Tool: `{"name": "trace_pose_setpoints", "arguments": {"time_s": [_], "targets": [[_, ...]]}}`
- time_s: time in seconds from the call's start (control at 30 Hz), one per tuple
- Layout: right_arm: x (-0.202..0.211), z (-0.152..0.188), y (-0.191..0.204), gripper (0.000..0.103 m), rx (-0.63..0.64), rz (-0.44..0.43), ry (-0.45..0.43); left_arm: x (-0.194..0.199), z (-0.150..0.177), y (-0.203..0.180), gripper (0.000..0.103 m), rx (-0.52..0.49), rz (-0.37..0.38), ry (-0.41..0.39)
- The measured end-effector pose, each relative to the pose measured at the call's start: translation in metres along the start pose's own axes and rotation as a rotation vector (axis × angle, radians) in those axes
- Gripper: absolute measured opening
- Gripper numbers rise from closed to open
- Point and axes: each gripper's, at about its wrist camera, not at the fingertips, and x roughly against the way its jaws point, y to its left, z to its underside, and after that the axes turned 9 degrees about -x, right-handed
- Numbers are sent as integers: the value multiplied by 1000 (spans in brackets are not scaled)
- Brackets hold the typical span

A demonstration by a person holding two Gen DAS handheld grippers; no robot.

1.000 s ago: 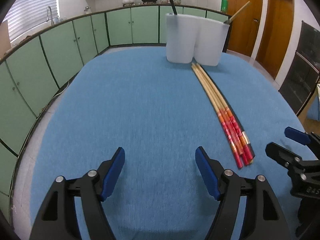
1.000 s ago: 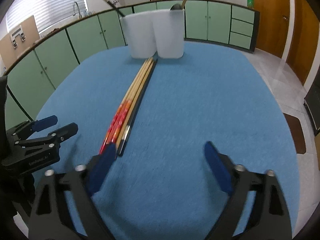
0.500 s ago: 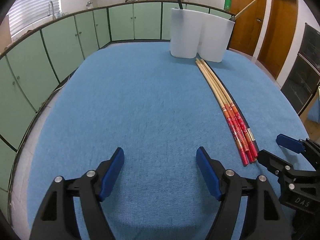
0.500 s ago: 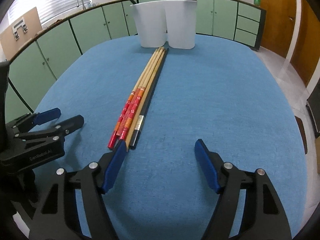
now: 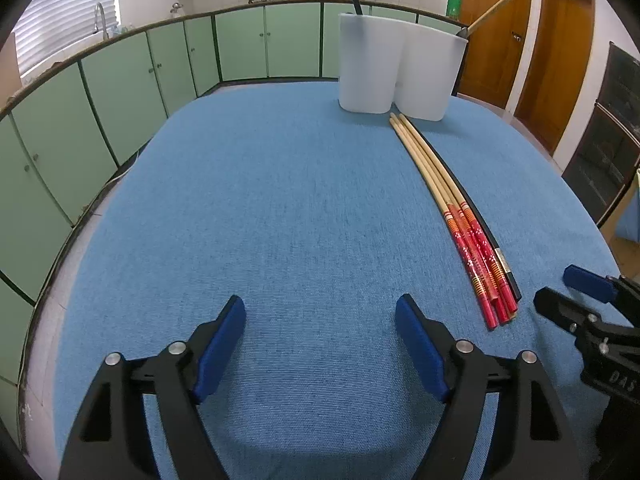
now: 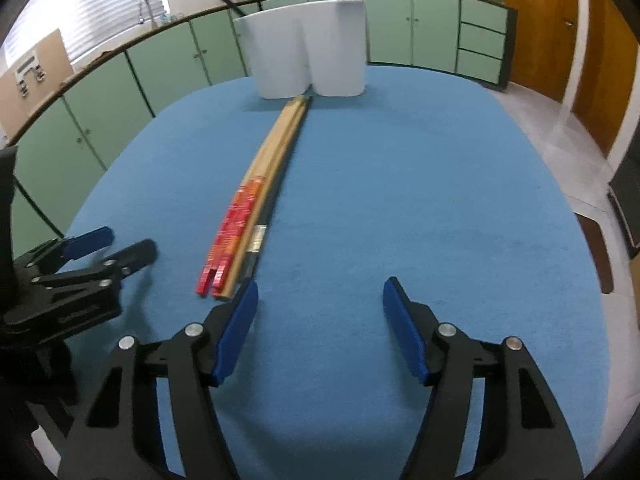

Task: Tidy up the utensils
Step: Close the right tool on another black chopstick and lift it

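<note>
A bundle of long chopsticks [image 5: 452, 208] with wooden tips and red patterned ends, plus one black stick, lies on the blue tablecloth [image 5: 280, 208]; it also shows in the right wrist view [image 6: 256, 204]. A white two-part utensil holder [image 5: 400, 68] stands at the far end [image 6: 308, 56] with a black utensil and a wooden-handled one inside. My left gripper [image 5: 320, 344] is open and empty, left of the red ends. My right gripper [image 6: 318, 328] is open and empty, its left pad beside the red ends.
Green cabinets [image 5: 160, 72] and a counter with pots ring the room. Wooden doors [image 5: 520, 32] stand at the right. The table's edges curve away at left and right. The other gripper shows at the side of each view [image 5: 592, 312] [image 6: 80, 272].
Both grippers have moved forward and lower toward the table. The right gripper has come closer to the red ends of the chopsticks. The chopsticks have not moved.
</note>
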Motion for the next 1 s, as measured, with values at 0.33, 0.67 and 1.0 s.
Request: {"name": "trace_pose_setpoints", "arguments": {"time_s": [0.33, 0.67, 1.0], "targets": [[-7, 1, 25, 64, 87, 23, 5, -1, 1, -1, 78, 8, 3, 0], [-16, -7, 30, 41, 83, 36, -8, -1, 1, -1, 79, 15, 3, -1], [-7, -3, 17, 6, 52, -2, -13, 4, 2, -6, 79, 7, 31, -13]]}}
